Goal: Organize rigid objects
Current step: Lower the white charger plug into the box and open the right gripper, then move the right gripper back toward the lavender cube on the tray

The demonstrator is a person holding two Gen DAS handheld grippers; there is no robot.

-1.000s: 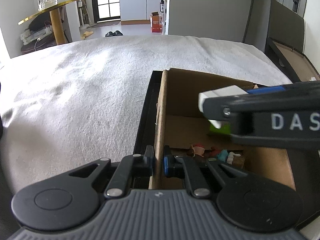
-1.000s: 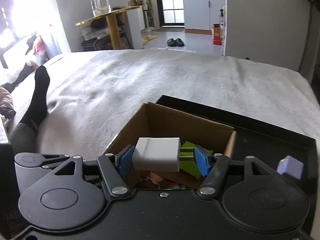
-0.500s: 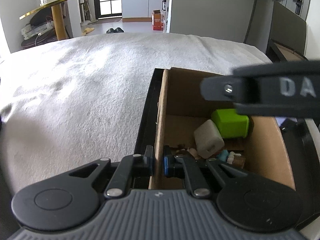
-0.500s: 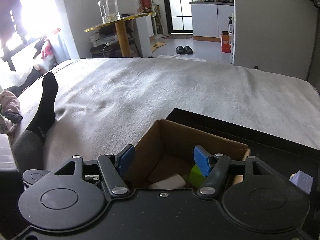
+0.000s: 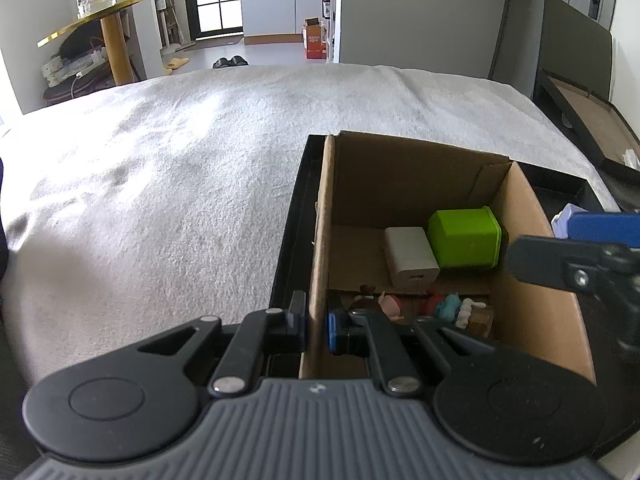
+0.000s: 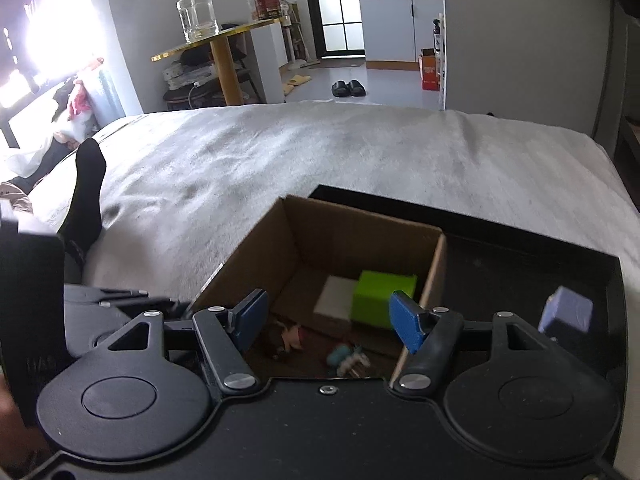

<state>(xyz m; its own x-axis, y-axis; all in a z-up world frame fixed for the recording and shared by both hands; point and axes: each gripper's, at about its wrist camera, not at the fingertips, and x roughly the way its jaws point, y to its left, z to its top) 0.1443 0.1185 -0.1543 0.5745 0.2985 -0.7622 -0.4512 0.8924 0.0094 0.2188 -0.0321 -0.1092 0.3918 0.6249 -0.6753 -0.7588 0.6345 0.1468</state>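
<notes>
left gripper (image 5: 316,330): fingers pinched tight on the near side wall of the cardboard box (image 5: 320,240), one finger outside, one inside
right gripper (image 6: 326,320): fingers half spread and empty; jaws have just been opening, nothing between them
white charger (image 5: 412,256): smooth block lying on the box floor beyond the left fingers, touching the green cube (image 5: 464,238)
small figures (image 6: 344,356): box bottom, just past the right fingers
tray (image 6: 520,264): flat, black, under the box
purple block (image 6: 566,314): on the tray, right of the right fingers
bed (image 5: 180,184): soft, white, open ahead

Matt brown cardboard box (image 5: 400,176), smooth green plastic cube (image 5: 464,236), nubbly white cloth bedcover (image 5: 180,184).
</notes>
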